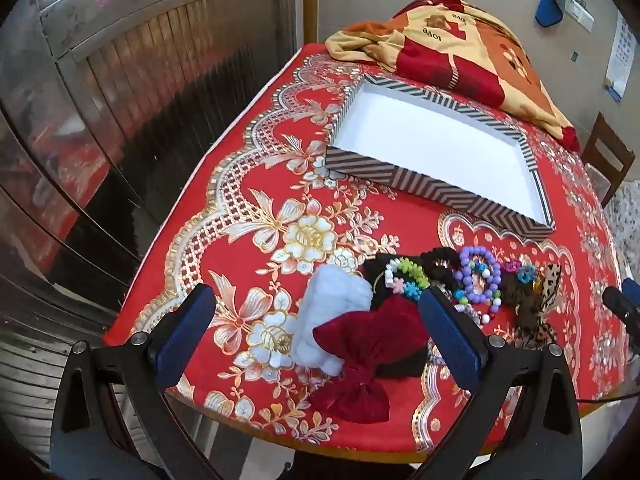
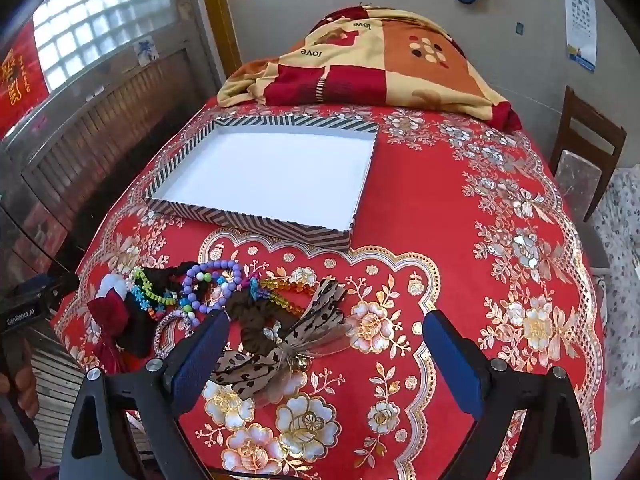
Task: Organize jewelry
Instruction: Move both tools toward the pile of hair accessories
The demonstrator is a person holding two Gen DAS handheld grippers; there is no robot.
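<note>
A pile of jewelry and hair pieces lies near the table's front edge: a dark red velvet bow (image 1: pixel 360 344) (image 2: pixel 105 312), a white fluffy piece (image 1: pixel 328 312), a purple bead bracelet (image 1: pixel 480 276) (image 2: pixel 216 284), a multicoloured bracelet (image 1: pixel 408 280), and a leopard ribbon bow (image 1: pixel 536 312) (image 2: pixel 288 344). An empty striped tray with a white floor (image 1: pixel 436 192) (image 2: pixel 248 220) stands behind the pile. My left gripper (image 1: pixel 316 336) is open above the red bow and white piece. My right gripper (image 2: pixel 326 356) is open above the leopard bow.
A red floral tablecloth (image 2: pixel 440 264) covers the table. A folded blanket (image 1: pixel 460 40) (image 2: pixel 380 64) lies at the far edge. A wooden chair (image 2: pixel 580 148) stands to the right, and a metal door (image 1: pixel 140 100) to the left.
</note>
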